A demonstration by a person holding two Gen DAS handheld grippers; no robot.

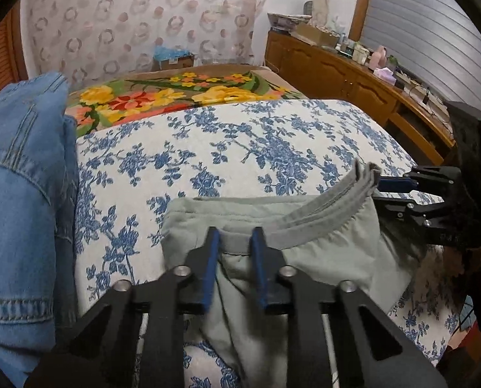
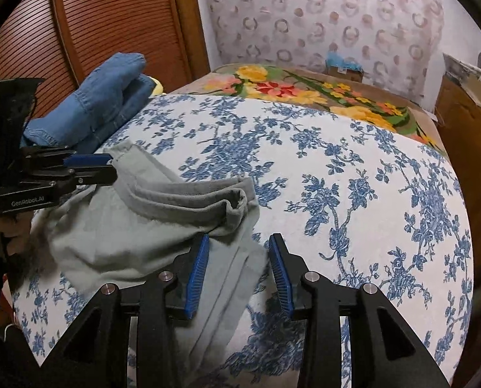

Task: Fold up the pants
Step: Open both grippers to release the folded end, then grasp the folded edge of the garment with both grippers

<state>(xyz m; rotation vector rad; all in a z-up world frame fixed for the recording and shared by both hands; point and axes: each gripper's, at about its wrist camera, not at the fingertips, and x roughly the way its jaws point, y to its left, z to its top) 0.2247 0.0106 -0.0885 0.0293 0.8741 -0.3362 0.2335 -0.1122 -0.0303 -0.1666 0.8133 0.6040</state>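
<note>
The grey-green pants (image 2: 137, 226) lay bunched at the bed's (image 2: 353, 168) near edge, toward its left corner, waistband (image 2: 192, 195) uppermost and running left to right between the two tools, the legs trailing off the near edge. The left tongs (image 1: 235, 242) were closed on the waistband's left end. The right tongs (image 2: 238, 249) were open, straddling the cloth just below the waistband's right end without pinching it, so the right hand likely needed to close next. Folded denim jeans (image 2: 104, 110) sat along the bed's left edge, a floral blanket (image 2: 305, 92) at its far end.
</note>
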